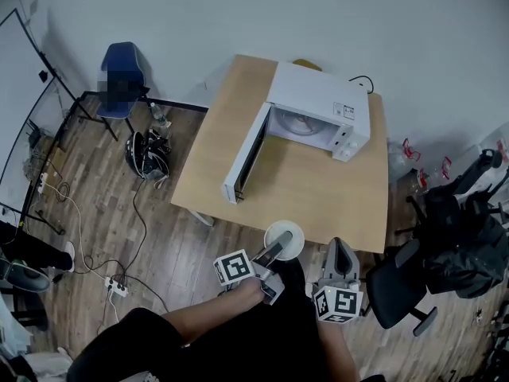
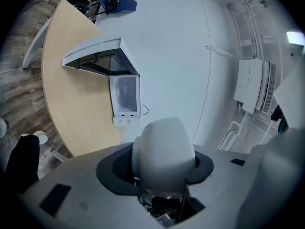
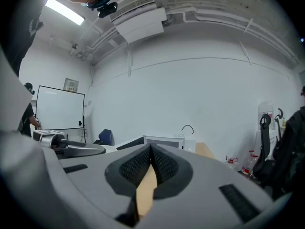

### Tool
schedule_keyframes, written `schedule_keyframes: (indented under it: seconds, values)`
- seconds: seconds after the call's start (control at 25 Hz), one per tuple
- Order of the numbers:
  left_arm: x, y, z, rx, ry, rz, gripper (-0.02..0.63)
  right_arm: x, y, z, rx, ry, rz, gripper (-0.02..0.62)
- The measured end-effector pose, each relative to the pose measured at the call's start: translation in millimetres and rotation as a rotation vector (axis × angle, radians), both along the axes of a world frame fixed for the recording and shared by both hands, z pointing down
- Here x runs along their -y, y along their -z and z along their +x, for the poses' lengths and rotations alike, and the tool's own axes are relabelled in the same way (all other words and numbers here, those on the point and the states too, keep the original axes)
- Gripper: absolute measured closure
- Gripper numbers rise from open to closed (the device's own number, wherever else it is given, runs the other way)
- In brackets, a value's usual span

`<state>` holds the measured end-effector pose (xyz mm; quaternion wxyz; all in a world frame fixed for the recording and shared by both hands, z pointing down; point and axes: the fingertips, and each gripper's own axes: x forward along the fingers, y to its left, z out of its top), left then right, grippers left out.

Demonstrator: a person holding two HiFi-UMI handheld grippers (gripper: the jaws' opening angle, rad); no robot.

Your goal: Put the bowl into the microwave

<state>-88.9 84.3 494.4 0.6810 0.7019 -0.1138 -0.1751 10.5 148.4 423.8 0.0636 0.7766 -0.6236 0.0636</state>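
A white bowl (image 1: pixel 285 239) hangs tilted just in front of the table's near edge, with my left gripper (image 1: pixel 276 254) shut on its rim. In the left gripper view the bowl (image 2: pixel 164 149) fills the gap between the dark pads. The white microwave (image 1: pixel 320 111) stands at the far side of the wooden table (image 1: pixel 318 193), and its door (image 1: pixel 245 156) is swung wide open to the left. The cavity (image 1: pixel 296 123) shows a glass plate inside. My right gripper (image 1: pixel 340 253) is shut and empty, to the right of the bowl. Its pads meet in the right gripper view (image 3: pixel 151 159).
A black office chair (image 1: pixel 445 245) loaded with dark bags stands right of the table. A blue chair (image 1: pixel 123 74), a helmet (image 1: pixel 147 153) and a power strip with cables (image 1: pixel 115 286) are on the floor at left. A whiteboard (image 1: pixel 16 94) stands far left.
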Motion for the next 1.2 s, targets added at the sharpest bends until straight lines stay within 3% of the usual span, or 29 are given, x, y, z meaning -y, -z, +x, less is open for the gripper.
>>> schedule_keyframes:
  seconds: [0.24,0.36,0.52,0.92,1.04,1.2]
  values:
    - [32,-6,28,0.038,0.002,0.029,0.394,39,-16,14,0.014,0.111,-0.019,0.535]
    - [54,0,46,-0.019,0.019,0.024,0.394,61,-22,30,0.014,0.140,-0.027,0.536]
    - [87,0,70,-0.010,0.043,0.020,0.394,94,-23,56,0.019,0.165,-0.029,0.535]
    - [172,-30,137,0.112,0.084,0.061,0.394,164,-51,132,0.058,0.208,-0.048,0.535]
    - [195,-38,151,0.110,0.123,0.045,0.394,182,-58,146,0.071,0.233,-0.058,0.535]
    - [227,-58,162,0.174,0.174,0.038,0.394,205,-68,166,0.080,0.263,-0.072,0.535]
